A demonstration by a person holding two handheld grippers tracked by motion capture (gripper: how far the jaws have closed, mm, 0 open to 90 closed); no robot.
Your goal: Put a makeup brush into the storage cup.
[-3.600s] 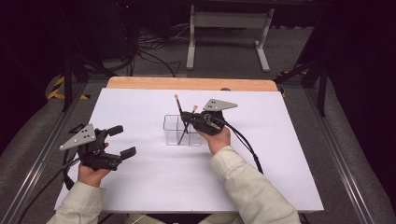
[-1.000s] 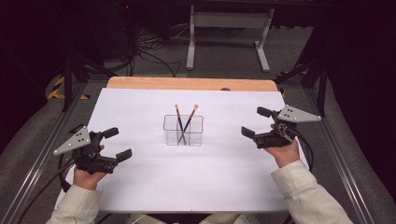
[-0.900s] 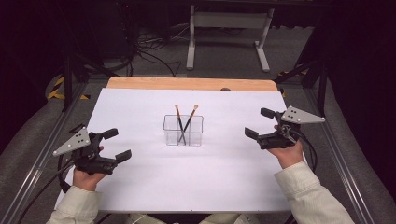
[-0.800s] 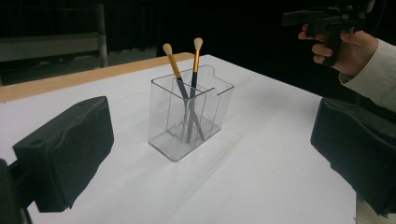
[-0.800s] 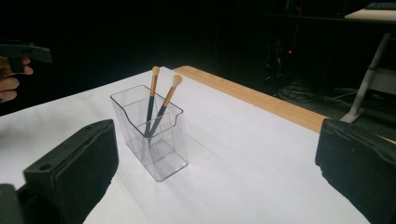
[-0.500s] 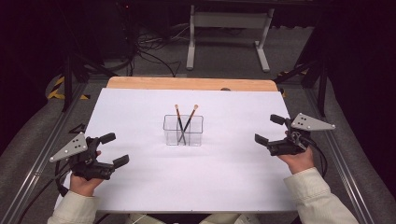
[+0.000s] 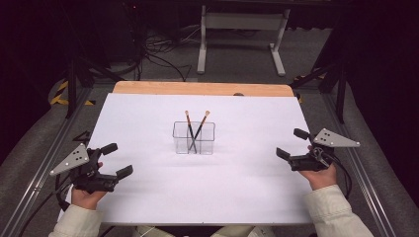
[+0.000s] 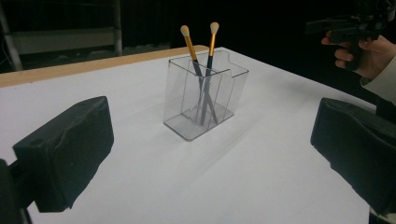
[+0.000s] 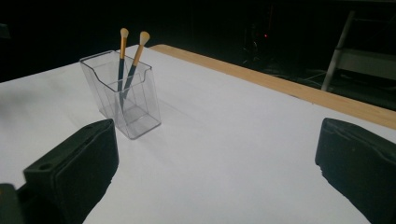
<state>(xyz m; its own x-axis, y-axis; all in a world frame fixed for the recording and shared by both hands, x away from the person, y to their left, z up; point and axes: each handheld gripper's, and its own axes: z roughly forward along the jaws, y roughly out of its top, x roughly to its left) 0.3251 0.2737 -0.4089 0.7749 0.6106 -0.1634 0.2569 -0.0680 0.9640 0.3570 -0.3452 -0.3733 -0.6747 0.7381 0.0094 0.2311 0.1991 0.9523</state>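
Both tools gaped wide and held nothing: the left tool (image 7: 116, 159) and right tool (image 7: 292, 143) flanked the counter (image 7: 247, 192). 2 brushes (image 7: 195, 129) crossed in the holder (image 7: 193, 139).

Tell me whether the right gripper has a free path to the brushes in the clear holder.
Probably yes. The right gripper is open, and only bare white table lies between it and the brushes, whose tips stick up above the clear holder.
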